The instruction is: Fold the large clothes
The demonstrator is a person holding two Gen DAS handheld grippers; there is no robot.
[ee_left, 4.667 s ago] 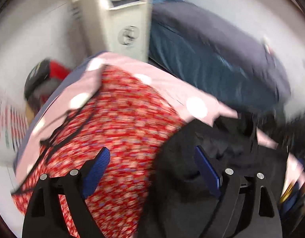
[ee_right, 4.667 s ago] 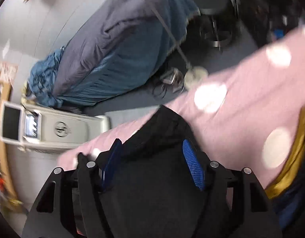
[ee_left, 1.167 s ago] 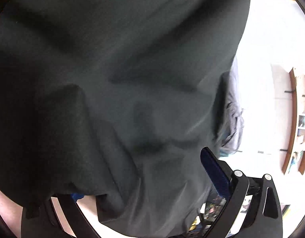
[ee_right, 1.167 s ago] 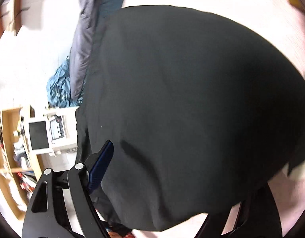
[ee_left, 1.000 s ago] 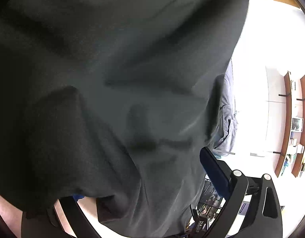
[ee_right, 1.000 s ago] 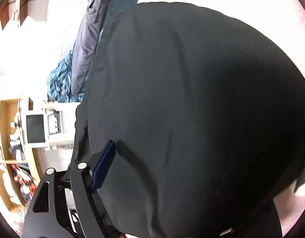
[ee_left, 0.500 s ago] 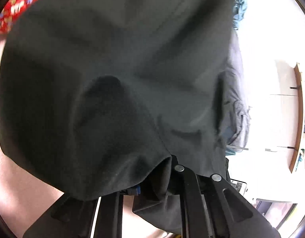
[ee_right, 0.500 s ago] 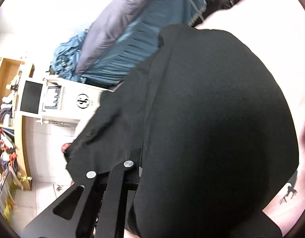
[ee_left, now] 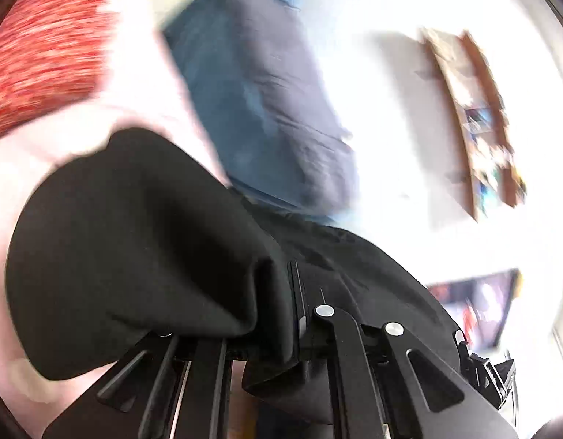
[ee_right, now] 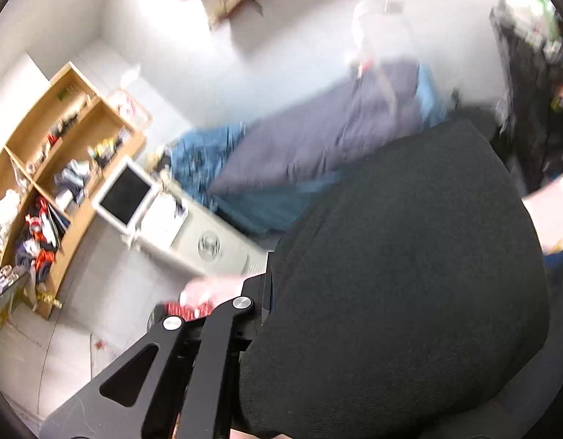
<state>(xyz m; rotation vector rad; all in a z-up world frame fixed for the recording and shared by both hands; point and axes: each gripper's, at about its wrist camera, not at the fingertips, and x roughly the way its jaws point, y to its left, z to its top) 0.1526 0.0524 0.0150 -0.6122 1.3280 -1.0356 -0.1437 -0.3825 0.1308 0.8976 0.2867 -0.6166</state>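
A large black garment (ee_left: 142,248) hangs bunched over my left gripper (ee_left: 277,314), whose arms are drawn together with the cloth pinched between them. In the right wrist view the same black garment (ee_right: 409,274) drapes over my right gripper (ee_right: 266,292), which is also closed on the fabric; its right finger is hidden under the cloth. Both grippers hold the garment up in the air above a pink sheet (ee_left: 135,84). A red patterned garment (ee_left: 40,44) lies on the sheet at the upper left.
A bed with a grey and blue duvet (ee_left: 266,102) (ee_right: 318,146) stands behind. A white machine with a dark screen (ee_right: 127,190) and a wooden shelf (ee_right: 54,153) full of items are at the left. Views are motion-blurred.
Both grippers have closed on the black garment and lifted it. The cloth no longer fills the views; the room and bed now show, and both cameras have swung upward.
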